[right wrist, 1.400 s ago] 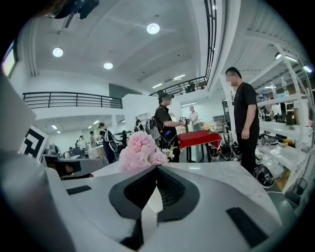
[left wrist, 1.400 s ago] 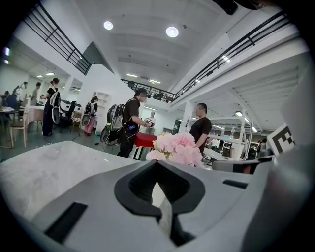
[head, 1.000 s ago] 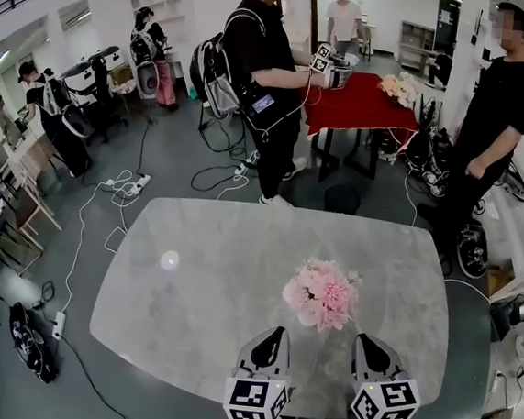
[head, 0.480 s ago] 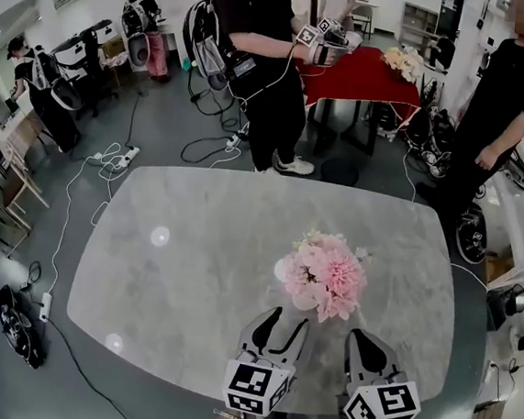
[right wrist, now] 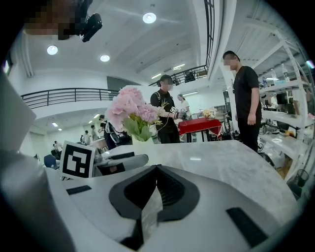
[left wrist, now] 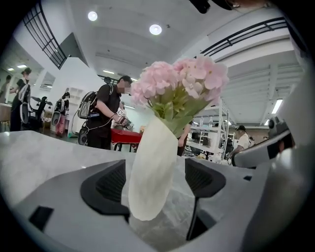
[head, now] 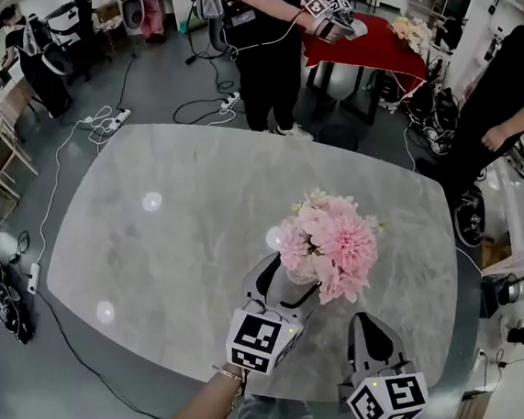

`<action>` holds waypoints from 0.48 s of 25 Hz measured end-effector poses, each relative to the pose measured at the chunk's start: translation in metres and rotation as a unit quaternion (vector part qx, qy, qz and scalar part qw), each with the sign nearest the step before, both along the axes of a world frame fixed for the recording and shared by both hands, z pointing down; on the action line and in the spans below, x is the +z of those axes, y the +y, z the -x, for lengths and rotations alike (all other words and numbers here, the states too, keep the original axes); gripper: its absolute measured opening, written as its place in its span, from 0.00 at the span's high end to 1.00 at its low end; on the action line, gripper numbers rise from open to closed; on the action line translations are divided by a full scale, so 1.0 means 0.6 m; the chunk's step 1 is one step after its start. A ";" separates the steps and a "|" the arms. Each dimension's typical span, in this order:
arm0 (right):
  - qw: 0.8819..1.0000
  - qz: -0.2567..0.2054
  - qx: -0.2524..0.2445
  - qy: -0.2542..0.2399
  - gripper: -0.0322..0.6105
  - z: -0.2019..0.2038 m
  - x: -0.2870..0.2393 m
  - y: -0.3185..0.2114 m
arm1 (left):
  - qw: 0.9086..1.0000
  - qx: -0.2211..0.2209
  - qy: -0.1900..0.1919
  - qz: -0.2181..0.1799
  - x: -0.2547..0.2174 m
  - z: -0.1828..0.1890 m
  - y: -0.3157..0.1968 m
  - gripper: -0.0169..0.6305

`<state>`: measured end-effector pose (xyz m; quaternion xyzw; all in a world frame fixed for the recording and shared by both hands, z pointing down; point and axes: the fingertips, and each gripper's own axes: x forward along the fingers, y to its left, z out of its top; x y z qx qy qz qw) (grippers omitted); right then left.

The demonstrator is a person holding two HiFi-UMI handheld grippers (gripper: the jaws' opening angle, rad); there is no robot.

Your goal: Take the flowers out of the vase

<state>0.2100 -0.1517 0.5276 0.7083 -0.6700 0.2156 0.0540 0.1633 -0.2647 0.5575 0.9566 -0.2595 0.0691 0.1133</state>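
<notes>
A bunch of pink flowers (head: pixel 328 243) stands in a cream vase (left wrist: pixel 152 167) on the grey marble table (head: pixel 167 241), right of its middle. My left gripper (head: pixel 291 273) is at the vase's near side, and its jaws have just been opening. The vase's lower body now stands between them, and I see no pad (left wrist: pixel 204 177) pressing on it. In the head view the blooms hide most of the vase. My right gripper (head: pixel 368 323) hangs shut and empty near the table's front edge, to the right of the vase. In its own view the flowers (right wrist: pixel 133 110) are ahead to the left.
Beyond the table's far edge a person in black (head: pixel 271 21) holds grippers beside a red-covered table (head: pixel 370 39). Another person (head: pixel 523 82) stands at the right. Cables (head: pixel 105 120) lie on the floor at the far left, and shelving lines the right side.
My left gripper has moved forward and down to the vase, and its jaws have gone from shut to wide apart around it. The right gripper has sunk a little and stays shut.
</notes>
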 end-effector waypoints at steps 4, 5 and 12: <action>1.000 -0.005 -0.006 -0.009 0.92 0.002 0.001 -0.016 | 1.000 0.009 -0.015 -0.014 0.003 -0.017 -0.007 0.41; 1.000 -0.008 -0.008 -0.011 0.92 0.003 -0.001 -0.021 | 1.000 0.009 -0.015 -0.016 0.002 -0.018 -0.009 0.41; 0.999 -0.039 -0.018 -0.030 0.92 0.008 -0.009 -0.051 | 1.000 0.004 -0.013 -0.025 0.001 -0.020 -0.018 0.50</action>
